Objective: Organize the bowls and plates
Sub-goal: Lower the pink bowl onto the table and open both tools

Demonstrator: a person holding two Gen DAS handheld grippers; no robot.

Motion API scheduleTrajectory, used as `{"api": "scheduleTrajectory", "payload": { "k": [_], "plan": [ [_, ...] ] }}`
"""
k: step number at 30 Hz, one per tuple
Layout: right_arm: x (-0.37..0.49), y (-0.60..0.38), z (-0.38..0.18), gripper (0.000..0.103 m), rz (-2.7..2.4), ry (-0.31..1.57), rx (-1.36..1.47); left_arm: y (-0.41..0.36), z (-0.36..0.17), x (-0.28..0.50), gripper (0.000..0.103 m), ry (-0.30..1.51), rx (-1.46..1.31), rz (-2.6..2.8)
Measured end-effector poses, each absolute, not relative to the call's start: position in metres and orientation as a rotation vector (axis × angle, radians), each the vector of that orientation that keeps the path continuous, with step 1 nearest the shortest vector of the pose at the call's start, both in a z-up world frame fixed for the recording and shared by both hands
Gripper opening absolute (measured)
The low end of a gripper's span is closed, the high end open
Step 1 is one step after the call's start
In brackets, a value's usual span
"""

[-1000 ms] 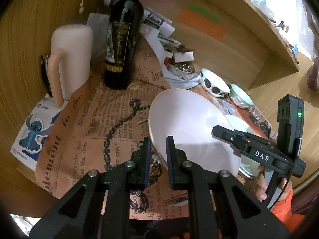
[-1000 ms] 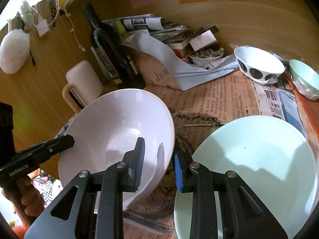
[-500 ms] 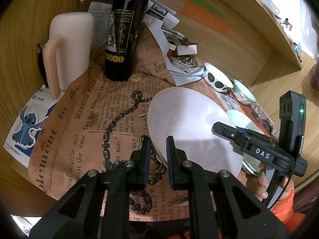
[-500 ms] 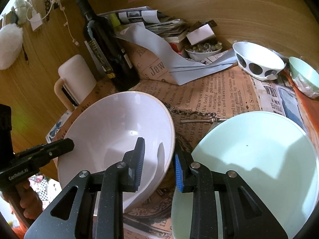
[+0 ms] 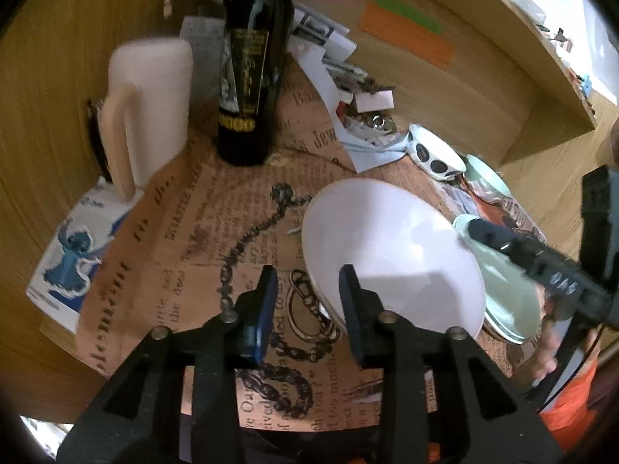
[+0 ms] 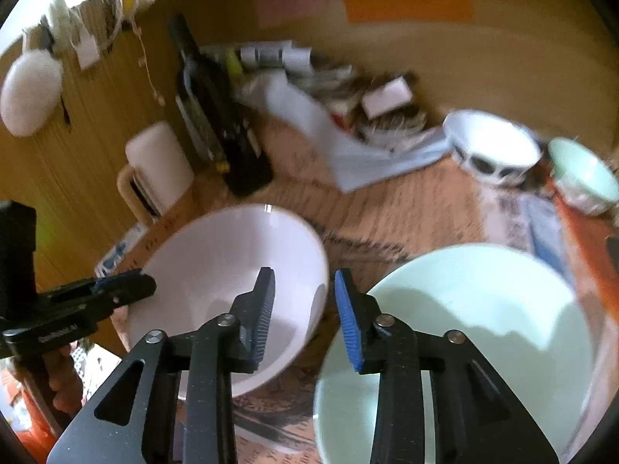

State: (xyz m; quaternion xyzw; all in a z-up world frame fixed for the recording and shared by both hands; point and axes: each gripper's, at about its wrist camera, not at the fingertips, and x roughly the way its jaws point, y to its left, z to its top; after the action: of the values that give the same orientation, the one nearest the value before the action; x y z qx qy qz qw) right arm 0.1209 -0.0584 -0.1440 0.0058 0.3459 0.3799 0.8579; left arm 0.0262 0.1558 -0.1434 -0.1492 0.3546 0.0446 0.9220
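The large white ceramic bowl (image 6: 228,290) sat on the newsprint-covered wooden bench (image 5: 185,232), beside the pale green round plate (image 6: 483,328). The left gripper (image 5: 307,305) was opening, its jaws narrowly parted astride the bowl's near rim, apparently no longer pressing it. The right gripper (image 6: 303,317) was also opening, straddling the bowl's opposite rim; blur hid any contact. A dark glass wine bottle (image 5: 249,73) stood behind.
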Motion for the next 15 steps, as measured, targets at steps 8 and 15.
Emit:
{"api": "scheduleTrajectory", "payload": {
  "k": [8,15],
  "plan": [
    [0.132,-0.124,-0.102,0.046,0.665,0.575,0.037,0.154,-0.106,0.021,0.038,0.615,-0.291,0.111],
    [0.179,-0.164,-0.1,0.046,0.553,0.591,0.068,0.136,-0.068,0.035,0.06,0.513,-0.257,0.115]
  ]
}}
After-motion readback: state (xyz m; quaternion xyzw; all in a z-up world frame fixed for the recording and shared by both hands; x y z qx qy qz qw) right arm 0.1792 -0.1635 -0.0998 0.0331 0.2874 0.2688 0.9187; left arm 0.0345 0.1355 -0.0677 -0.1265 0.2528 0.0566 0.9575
